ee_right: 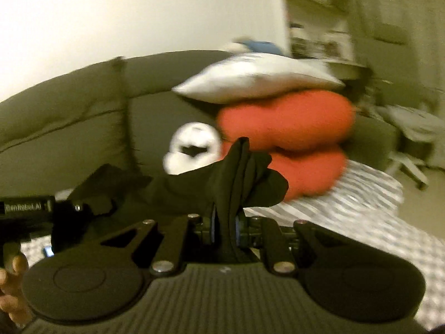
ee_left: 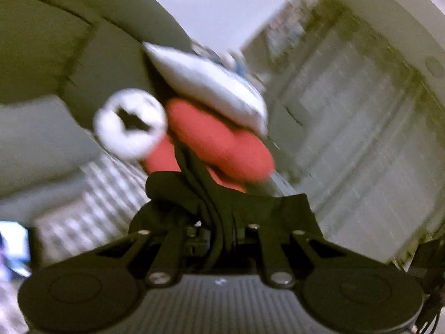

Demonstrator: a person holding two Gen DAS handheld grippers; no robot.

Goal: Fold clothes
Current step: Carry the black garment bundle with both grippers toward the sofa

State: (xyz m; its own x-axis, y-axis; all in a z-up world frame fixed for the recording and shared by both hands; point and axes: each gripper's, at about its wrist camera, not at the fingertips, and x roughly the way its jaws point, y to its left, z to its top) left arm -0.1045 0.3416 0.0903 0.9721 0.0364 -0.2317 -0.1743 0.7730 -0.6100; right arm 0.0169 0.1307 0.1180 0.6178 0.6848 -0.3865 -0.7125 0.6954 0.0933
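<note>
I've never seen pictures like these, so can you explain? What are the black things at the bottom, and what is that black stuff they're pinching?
A person holds a grabbing tool in each hand, each with two fingers and a small camera looking forward. One picture comes from the left gripper, the other from the right gripper. Both are shut on the same black cloth, a piece of clothing bunched up and lifted between them for folding. In the right view, the person's hand shows at the left edge. Behind the cloth is a dark couch with red cushions, a white pillow on top and a white round toy. Below is a striped cover. Everything looks blurry.
</note>
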